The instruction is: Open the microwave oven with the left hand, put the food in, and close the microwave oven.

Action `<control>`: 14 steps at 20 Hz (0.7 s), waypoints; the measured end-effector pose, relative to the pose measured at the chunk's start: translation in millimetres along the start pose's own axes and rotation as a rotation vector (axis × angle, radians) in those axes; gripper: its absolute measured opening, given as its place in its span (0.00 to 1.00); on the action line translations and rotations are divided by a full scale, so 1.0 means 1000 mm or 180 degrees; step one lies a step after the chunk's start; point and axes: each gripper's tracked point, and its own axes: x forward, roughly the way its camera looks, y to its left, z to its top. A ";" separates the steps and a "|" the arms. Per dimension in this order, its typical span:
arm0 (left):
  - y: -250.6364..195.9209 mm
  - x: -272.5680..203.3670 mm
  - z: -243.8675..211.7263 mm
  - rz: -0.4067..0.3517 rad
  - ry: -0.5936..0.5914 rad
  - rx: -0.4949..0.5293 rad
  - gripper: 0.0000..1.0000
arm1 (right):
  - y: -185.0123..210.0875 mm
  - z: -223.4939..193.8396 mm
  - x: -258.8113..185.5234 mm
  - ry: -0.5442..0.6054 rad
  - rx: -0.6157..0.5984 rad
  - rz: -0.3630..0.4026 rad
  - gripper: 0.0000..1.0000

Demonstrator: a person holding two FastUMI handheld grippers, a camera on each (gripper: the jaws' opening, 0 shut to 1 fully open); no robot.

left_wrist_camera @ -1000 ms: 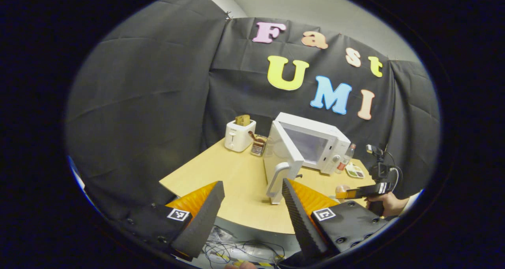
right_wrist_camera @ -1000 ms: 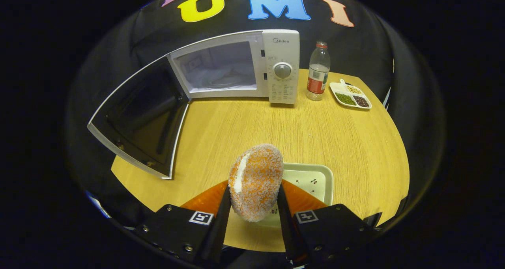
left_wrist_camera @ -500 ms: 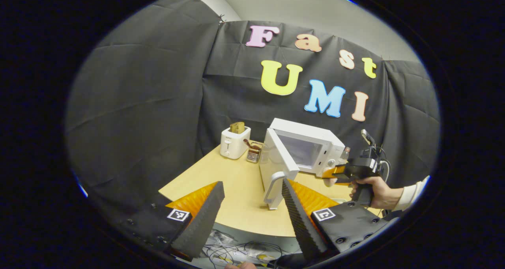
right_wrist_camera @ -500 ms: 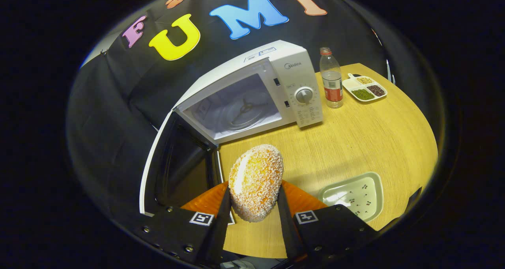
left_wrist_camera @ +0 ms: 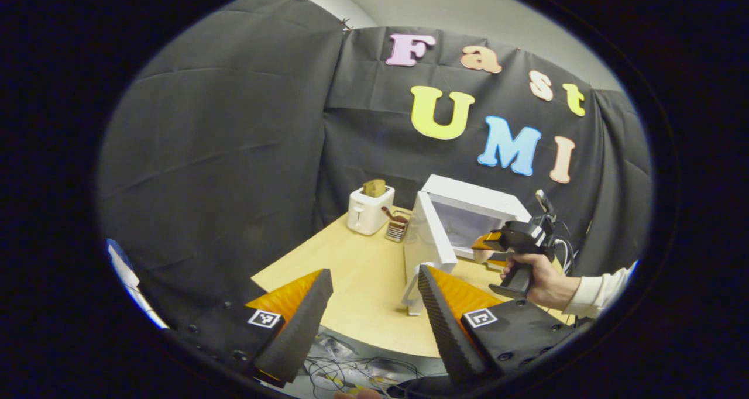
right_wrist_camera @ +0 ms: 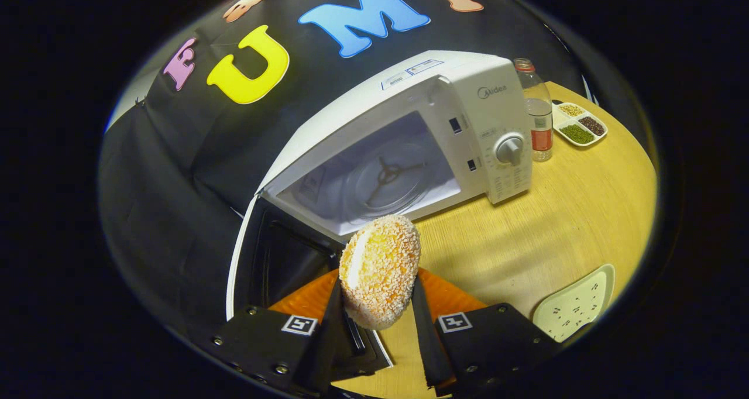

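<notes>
Left gripper view: the left gripper (left_wrist_camera: pixel 368 305) hangs wide and empty off the wooden table's (left_wrist_camera: pixel 351 270) rounded edge; the boxy white microwave (left_wrist_camera: pixel 468 217) stands at one o'clock, door (left_wrist_camera: pixel 430 241) swung out.

Right gripper view: the right gripper (right_wrist_camera: pixel 377 305) pinches the crumb-coated oval food (right_wrist_camera: pixel 380 270) before the open cavity; the glass turntable (right_wrist_camera: pixel 386 179) lies at twelve o'clock.

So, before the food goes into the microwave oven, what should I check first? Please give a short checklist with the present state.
1. Microwave oven door open: ok.
2. Breaded bun held between both fingers of the right gripper: ok.
3. Turntable free of other items: ok.
4. Bun level with the cavity opening: cannot tell.
5. Left gripper open, apart from the door: ok.
6. Water bottle out of the path: ok.
</notes>
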 end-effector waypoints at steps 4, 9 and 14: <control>0.005 0.000 -0.001 0.0226 0.0068 -0.0054 0.94 | 0.001 0.006 0.053 -0.0020 -0.0009 -0.0082 0.64; 0.005 0.009 -0.003 0.0417 0.0144 -0.0033 0.99 | 0.003 0.020 0.103 -0.0090 0.0001 -0.0185 0.64; 0.015 0.010 -0.014 0.0573 0.0289 -0.0001 1.00 | 0.000 0.042 0.143 -0.0329 0.0142 -0.0308 0.64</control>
